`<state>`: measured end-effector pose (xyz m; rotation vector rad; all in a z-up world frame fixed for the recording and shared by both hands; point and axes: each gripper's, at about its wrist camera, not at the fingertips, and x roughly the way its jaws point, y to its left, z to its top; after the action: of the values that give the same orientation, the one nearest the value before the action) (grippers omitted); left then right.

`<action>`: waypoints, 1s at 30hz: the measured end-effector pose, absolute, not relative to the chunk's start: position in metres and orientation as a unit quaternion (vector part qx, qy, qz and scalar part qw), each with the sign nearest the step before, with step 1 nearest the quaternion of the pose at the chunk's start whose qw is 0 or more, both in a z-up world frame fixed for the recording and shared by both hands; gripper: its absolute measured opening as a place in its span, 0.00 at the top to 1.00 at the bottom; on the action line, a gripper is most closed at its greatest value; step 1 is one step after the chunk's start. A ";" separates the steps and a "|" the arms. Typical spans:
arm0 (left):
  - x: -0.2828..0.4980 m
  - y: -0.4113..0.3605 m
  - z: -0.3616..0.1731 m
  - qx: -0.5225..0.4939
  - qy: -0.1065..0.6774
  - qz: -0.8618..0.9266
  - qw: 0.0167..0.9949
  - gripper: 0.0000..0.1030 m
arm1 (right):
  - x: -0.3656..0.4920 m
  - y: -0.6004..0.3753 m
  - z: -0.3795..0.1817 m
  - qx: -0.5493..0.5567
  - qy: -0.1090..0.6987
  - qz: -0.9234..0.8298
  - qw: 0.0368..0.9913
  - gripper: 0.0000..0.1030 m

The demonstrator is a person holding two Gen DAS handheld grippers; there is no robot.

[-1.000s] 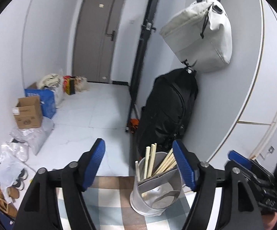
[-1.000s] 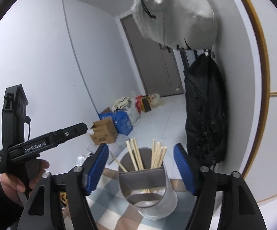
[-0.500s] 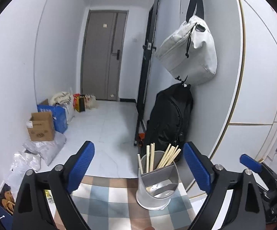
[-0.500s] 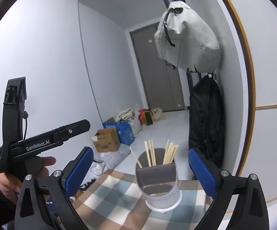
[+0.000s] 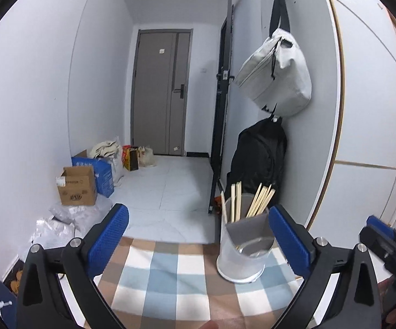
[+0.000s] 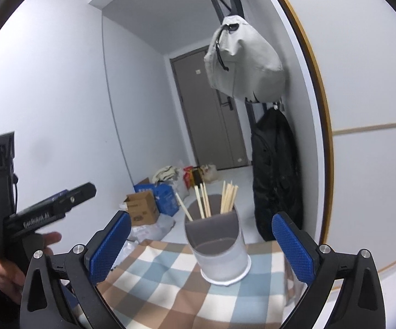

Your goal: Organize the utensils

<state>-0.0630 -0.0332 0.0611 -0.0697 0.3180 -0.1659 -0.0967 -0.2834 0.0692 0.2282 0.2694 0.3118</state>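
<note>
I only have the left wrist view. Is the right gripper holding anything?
Observer: No, the right gripper is open and empty.
Operator: Where does it point?
Observer: At the utensil holder, which stands on the checked cloth ahead of its fingers, untouched.
Operator: How does my left gripper look from there?
Observer: The left gripper sits in a hand, off to the holder's left, clear of it.

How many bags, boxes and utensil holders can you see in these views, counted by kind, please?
Hanging bags: 2, the grey bag and the black backpack.
Boxes on the floor: 2, the cardboard box and the blue box.
Utensil holders: 1, the holder with chopsticks on the checked cloth.
Total: 5.
</note>
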 end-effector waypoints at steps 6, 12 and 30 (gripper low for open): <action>-0.060 -0.040 0.039 -0.011 0.169 -0.068 0.983 0.03 | -0.111 -0.275 0.063 0.081 0.104 0.149 0.980 0.00; -0.053 -0.039 0.035 -0.021 0.178 -0.065 0.982 0.03 | -0.106 -0.266 0.057 0.052 0.107 0.152 0.981 0.00; -0.058 -0.040 0.034 -0.024 0.178 -0.058 0.982 0.03 | -0.103 -0.265 0.053 0.061 0.109 0.152 0.980 0.00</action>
<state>-0.0580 -0.0395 0.0341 -0.0489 0.3580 -0.1175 -0.1033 -0.2654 0.0531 0.1230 0.2198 0.3055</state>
